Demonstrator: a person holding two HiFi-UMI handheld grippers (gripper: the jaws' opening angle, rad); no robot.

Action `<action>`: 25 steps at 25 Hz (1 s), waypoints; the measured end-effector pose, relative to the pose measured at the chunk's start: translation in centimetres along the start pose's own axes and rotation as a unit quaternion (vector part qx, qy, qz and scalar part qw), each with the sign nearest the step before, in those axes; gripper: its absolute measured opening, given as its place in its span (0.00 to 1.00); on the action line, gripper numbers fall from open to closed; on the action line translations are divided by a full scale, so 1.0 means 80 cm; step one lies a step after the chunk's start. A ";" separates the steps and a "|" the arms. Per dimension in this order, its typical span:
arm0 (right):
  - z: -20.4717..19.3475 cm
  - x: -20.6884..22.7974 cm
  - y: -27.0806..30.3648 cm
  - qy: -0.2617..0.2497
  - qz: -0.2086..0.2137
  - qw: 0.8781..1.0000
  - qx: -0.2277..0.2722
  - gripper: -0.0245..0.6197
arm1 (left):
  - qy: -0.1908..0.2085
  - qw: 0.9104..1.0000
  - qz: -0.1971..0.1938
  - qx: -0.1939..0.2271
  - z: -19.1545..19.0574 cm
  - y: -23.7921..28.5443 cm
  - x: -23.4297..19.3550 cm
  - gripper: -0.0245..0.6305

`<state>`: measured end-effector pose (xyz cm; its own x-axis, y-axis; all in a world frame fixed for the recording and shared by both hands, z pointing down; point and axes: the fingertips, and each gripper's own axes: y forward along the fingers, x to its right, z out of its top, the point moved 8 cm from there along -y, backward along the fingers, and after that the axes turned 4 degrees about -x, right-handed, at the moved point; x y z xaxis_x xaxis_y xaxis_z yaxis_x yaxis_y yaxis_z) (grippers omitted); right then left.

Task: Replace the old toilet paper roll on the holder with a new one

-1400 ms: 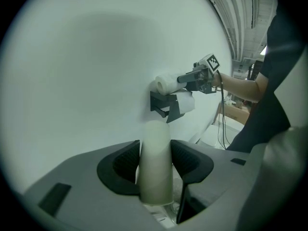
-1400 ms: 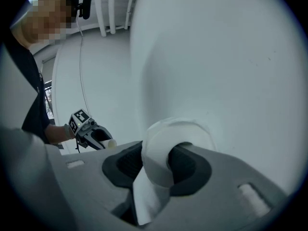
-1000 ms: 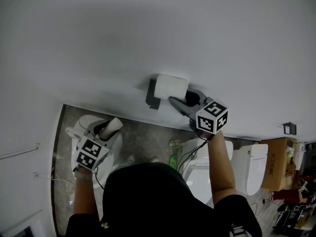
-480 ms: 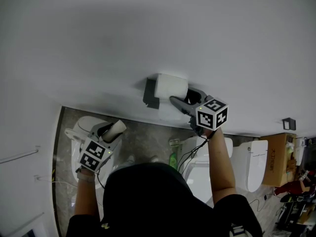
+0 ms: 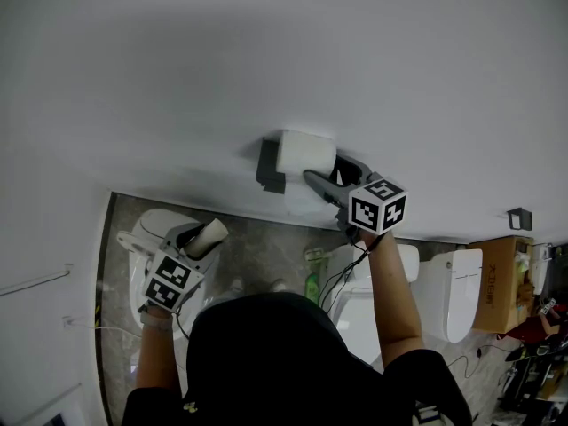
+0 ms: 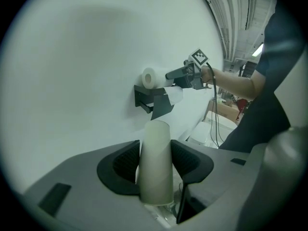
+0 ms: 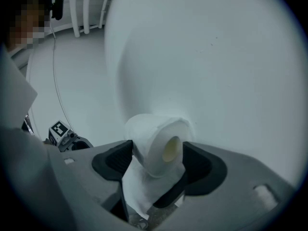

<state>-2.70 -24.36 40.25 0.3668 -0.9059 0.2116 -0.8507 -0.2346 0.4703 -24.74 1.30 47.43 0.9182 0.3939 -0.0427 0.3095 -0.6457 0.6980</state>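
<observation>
A full white toilet paper roll (image 5: 306, 153) sits on the dark wall holder (image 5: 269, 167). My right gripper (image 5: 324, 172) reaches it from the right. In the right gripper view the roll (image 7: 156, 146) lies between the jaws, which have just been opening and stand wide, a gap showing at the right pad (image 7: 197, 160). A loose sheet hangs below the roll. Lower left, my left gripper (image 5: 197, 231) is shut on an empty cardboard tube (image 6: 156, 160), which stands upright between its pads. The left gripper view shows the holder (image 6: 154, 100) and roll (image 6: 150, 77) ahead.
The white wall fills most of the head view. Below it stand a white toilet (image 5: 146, 229) under my left hand and more toilets (image 5: 453, 295) at the right, beside a cardboard box (image 5: 501, 291). A green bottle (image 5: 312, 284) and cables lie on the grey floor.
The right gripper's jaws have spread wider around the roll on the holder. Both hands stay almost where they were; the tube remains in the left gripper.
</observation>
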 end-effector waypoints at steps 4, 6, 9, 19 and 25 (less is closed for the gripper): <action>0.002 0.002 -0.007 0.003 -0.004 1.000 0.015 0.55 | 0.000 1.000 -0.003 -0.003 -0.003 0.004 0.004 0.36; 0.008 0.002 -0.017 0.006 -0.006 1.000 0.029 0.55 | 0.000 1.000 -0.006 -0.003 -0.001 0.005 0.005 0.36; 0.011 0.004 -0.037 0.011 -0.013 0.999 0.046 0.55 | -0.001 1.000 -0.015 0.001 0.006 0.009 0.010 0.36; -0.021 -0.022 -0.108 -0.009 -0.069 0.991 0.117 0.53 | 0.025 0.997 -0.066 0.020 0.034 0.036 0.027 0.36; -0.059 -0.039 -0.154 -0.011 -0.122 0.985 0.125 0.46 | 0.049 0.992 -0.111 0.044 0.069 0.057 0.054 0.36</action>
<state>8.43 -16.96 37.81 0.5652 -0.8190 0.0989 -0.8057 -0.5223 0.2794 -18.04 -3.54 46.47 0.7977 0.5918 -0.1159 0.5261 -0.5891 0.6133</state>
